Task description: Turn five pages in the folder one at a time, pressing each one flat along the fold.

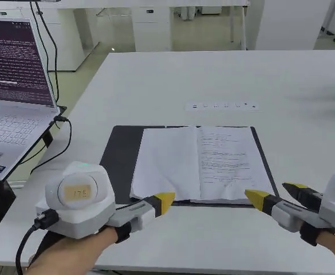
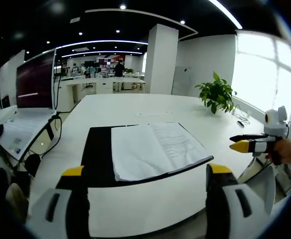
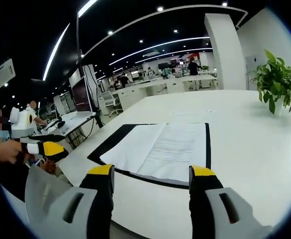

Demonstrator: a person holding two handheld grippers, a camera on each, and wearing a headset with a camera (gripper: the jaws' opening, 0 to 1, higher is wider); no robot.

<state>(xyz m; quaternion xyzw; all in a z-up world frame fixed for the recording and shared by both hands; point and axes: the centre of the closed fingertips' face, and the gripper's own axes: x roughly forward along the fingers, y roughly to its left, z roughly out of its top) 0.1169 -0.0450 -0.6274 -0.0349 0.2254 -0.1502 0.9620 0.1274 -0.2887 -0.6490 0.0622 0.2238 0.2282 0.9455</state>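
folder (image 1: 120,160): black, open flat on the white table (image 1: 213,74), papers on top, straight ahead of both tongs.
fold (image 1: 198,163): runs away from the person, between a blank sheet (image 1: 164,163) on the left and a printed page (image 1: 225,159) on the right.
left tongs (image 2: 145,170): jaws wide apart, empty, off the folder's near edge by the blank sheet.
right tongs (image 1: 276,193): jaws apart, empty, just off the printed page's near right corner.
next move: the printed page's free edge lies rightward, so the right tongs look nearer.

Bare desk (image 1: 304,114) lies open to the right of the folder (image 1: 120,163) and beyond it; on my left the laptop (image 1: 10,109) and its dangling cable (image 1: 70,137) stand just off the desk's edge.
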